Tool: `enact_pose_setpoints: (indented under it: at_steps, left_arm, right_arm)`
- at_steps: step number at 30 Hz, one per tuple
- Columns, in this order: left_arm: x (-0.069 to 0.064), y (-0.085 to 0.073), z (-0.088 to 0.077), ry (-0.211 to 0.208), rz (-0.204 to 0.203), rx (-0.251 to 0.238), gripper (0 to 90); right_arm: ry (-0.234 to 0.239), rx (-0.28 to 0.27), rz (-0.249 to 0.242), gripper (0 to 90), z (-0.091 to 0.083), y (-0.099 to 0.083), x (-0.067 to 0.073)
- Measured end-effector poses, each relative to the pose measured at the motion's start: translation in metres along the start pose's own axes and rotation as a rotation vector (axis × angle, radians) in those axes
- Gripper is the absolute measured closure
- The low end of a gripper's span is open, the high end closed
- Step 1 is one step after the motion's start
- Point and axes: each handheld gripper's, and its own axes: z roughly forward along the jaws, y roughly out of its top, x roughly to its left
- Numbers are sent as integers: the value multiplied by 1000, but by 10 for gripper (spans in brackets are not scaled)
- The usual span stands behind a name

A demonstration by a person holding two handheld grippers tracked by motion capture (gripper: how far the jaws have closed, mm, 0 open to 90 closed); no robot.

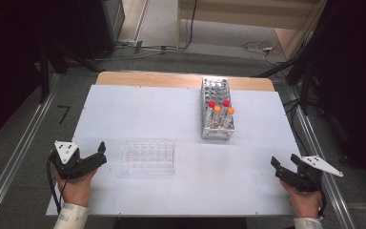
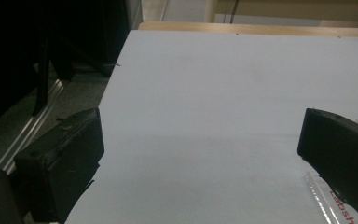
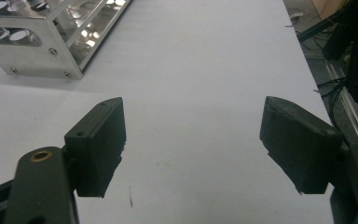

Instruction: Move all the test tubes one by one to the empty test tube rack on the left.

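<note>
White table (image 1: 171, 109) carries two items; wooden edge visible along its far side. Metal tube rack (image 1: 217, 114) stands right of centre toward the far side, long axis running away from the person, holding four capped tubes in its near half: two red-capped tubes (image 1: 218, 103) behind, two orange-capped tubes (image 1: 223, 110) in front. Clear plastic well plate (image 1: 150, 156) lies flat left of centre near the front edge, just right of the left gripper (image 1: 98, 153); its clear corner with red lettering shows at the lower right in the left gripper view (image 2: 328, 198). Left gripper rests at the front left corner, jaws spread wide apart, nothing between them, bare table ahead. Right gripper (image 1: 280, 167) sits at the front right corner, well apart from the rack, jaws likewise wide apart and empty; the rack's near end appears at the upper left in the right gripper view (image 3: 51, 37).
</note>
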Motion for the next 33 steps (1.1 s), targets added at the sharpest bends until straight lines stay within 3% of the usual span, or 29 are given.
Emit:
enact_pose_setpoints:
  at_steps: [12, 16, 21, 26, 33]
  left_arm:
    - [-3, -1, 1, -3, 10, 11, 10]
    - [-3, 0, 0, -30, -15, 23, 15]
    - [-3, -1, 0, -17, -4, 20, 16]
    - [-2, 0, 0, -39, -52, 28, 16]
    - [-4, -1, 0, -35, -38, 30, 16]
  right_arm:
    - [35, 4, -24, 209, 6, 7, 10]
    - [48, -2, -31, 209, 9, 10, 14]
    - [58, 0, -42, 209, 14, 13, 18]
    - [77, -1, -59, 209, 20, 18, 27]
    - [110, -8, -79, 209, 29, 27, 42]
